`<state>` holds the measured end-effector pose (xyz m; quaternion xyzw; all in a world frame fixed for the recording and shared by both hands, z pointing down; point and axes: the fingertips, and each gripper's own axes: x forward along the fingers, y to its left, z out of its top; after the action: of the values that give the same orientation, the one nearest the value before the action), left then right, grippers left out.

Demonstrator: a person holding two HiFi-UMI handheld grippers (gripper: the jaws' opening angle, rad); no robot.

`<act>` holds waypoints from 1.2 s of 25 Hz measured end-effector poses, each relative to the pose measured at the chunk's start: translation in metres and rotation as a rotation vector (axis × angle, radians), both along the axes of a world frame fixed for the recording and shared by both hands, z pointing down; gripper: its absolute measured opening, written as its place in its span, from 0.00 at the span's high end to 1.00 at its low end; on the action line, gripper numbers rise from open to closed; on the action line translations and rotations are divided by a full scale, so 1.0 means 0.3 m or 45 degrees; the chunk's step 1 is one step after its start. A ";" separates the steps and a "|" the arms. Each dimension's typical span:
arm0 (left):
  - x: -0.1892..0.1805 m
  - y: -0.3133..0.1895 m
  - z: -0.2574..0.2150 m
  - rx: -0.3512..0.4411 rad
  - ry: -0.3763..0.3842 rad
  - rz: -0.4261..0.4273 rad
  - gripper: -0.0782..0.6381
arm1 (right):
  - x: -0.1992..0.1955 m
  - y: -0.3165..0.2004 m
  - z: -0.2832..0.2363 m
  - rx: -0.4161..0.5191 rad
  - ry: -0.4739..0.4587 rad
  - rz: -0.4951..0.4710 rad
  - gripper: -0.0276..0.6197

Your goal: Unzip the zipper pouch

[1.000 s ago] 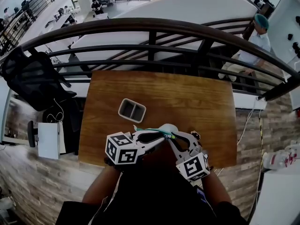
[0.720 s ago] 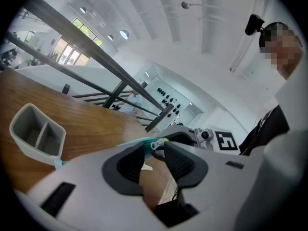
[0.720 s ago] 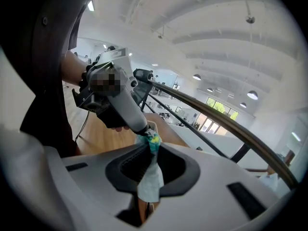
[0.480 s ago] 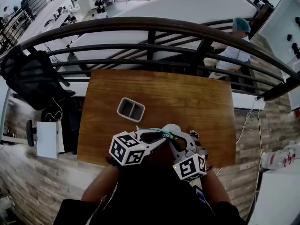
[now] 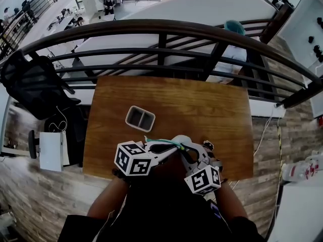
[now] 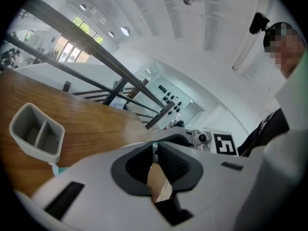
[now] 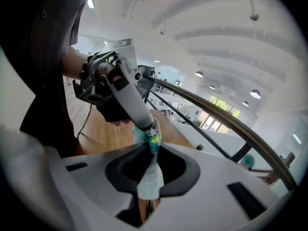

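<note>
Two tongs meet above the near edge of the wooden surface (image 5: 202,105), each carrying one cube with square markers, so two cubes in all. One pale teal zipper pouch (image 7: 147,179) hangs between them, off the surface. The right tongs (image 7: 153,151) are clamped narrow on the pouch's fabric, which runs down between their pads. The left tongs (image 6: 154,149) are closing at the pouch's top end, with the one small yellow-green zipper pull (image 7: 153,139) at their tips. One grey container (image 5: 129,116) with two compartments stands alone further out on the surface, well apart from the pouch. Beyond the far edge runs one dark railing (image 5: 161,26), and one person in a teal cap (image 5: 233,44) is behind it.
</note>
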<state>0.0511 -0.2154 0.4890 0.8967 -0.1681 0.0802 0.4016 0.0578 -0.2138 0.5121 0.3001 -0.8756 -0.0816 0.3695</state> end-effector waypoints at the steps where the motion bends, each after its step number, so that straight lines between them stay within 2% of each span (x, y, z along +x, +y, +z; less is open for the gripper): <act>1: 0.002 0.000 0.003 -0.004 -0.001 -0.003 0.83 | -0.001 0.000 0.004 0.004 0.009 -0.001 0.90; 15: -0.018 -0.012 0.017 0.013 -0.045 -0.008 0.86 | -0.005 0.018 0.014 -0.035 -0.045 -0.001 0.90; 22: -0.054 -0.031 0.024 -0.007 -0.040 -0.067 0.85 | -0.035 0.026 -0.011 -0.041 -0.055 -0.011 0.91; 30: -0.063 -0.032 0.005 0.049 -0.078 -0.072 0.86 | -0.046 0.037 -0.023 -0.058 -0.073 -0.007 0.91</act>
<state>0.0323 -0.2251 0.4905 0.8963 -0.2071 0.0929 0.3810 0.0439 -0.2029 0.5051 0.2917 -0.8883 -0.0539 0.3506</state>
